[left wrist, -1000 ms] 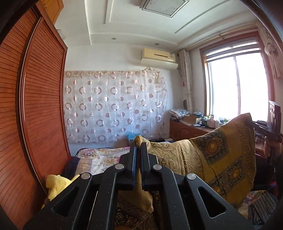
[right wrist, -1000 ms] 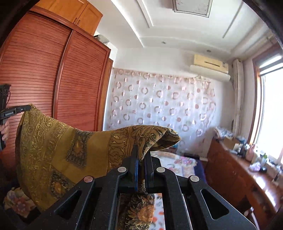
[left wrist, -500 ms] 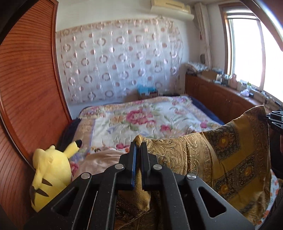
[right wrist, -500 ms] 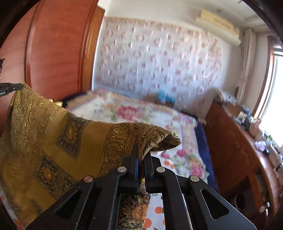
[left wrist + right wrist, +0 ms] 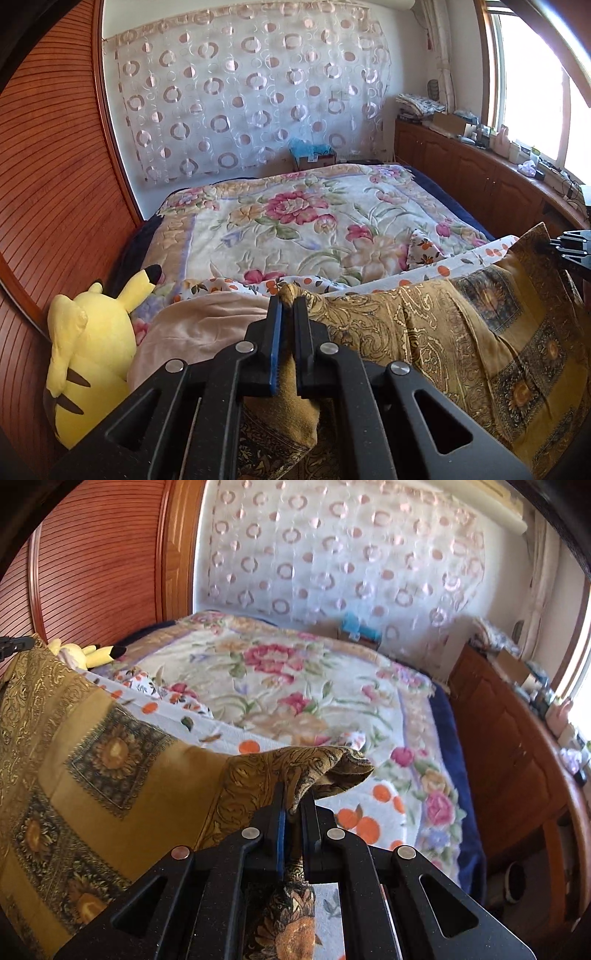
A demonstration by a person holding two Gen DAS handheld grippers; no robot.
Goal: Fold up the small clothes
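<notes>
Pinching one corner each, the left gripper [image 5: 288,301] and the right gripper [image 5: 293,794] hold the mustard-gold cloth with dark sunflower squares and paisley borders [image 5: 480,332] stretched between them, jaws clamped narrow on bunched fabric. Ahead of both lies the floral quilted bedspread [image 5: 314,218]. A yellow plush toy with black-tipped ears [image 5: 88,343] sits just left of the left gripper.
</notes>
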